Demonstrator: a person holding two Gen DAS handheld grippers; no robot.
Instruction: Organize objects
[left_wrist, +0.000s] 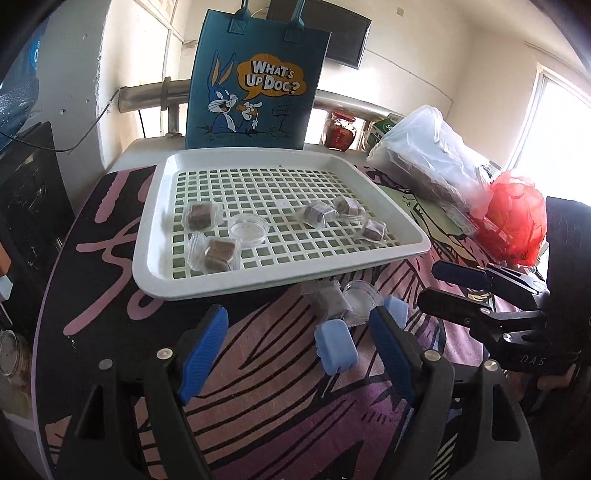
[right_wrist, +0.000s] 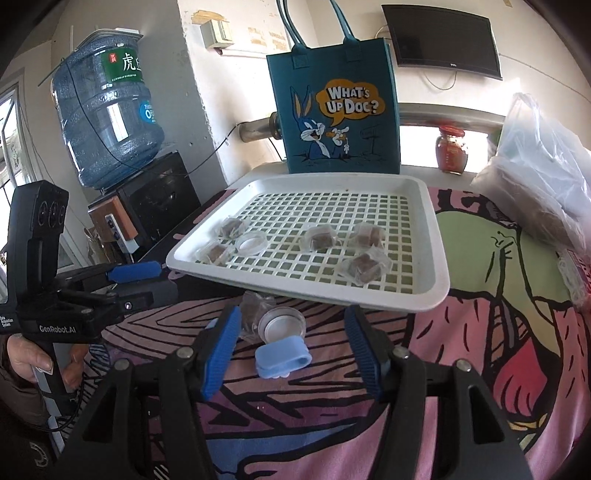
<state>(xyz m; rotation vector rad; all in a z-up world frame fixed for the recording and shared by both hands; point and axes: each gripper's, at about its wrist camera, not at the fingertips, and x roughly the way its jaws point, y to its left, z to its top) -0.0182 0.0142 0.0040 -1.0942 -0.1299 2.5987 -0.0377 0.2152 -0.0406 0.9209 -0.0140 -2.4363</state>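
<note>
A white slotted tray (left_wrist: 162, 236) (right_wrist: 432, 236) holds several clear-wrapped brown snack packs (left_wrist: 201, 216) (right_wrist: 364, 267) and a small clear round dish (left_wrist: 248, 229) (right_wrist: 251, 242). In front of the tray on the cloth lie one more wrapped pack (left_wrist: 325, 301) (right_wrist: 255, 314), a clear round dish (left_wrist: 360, 295) (right_wrist: 282, 323) and a light blue case (left_wrist: 336, 345) (right_wrist: 282, 356). My left gripper (left_wrist: 295, 350) is open and empty, just before these. My right gripper (right_wrist: 291, 354) is open and empty around the blue case; it also shows at the right of the left wrist view (left_wrist: 436, 288).
A blue Bugs Bunny tote bag (left_wrist: 255, 77) (right_wrist: 340, 107) stands behind the tray. Clear plastic bags (left_wrist: 424, 155) (right_wrist: 543, 177), a red bag (left_wrist: 513, 221) and a red jar (left_wrist: 338, 131) (right_wrist: 451, 149) sit right. A water bottle (right_wrist: 103, 114) stands left.
</note>
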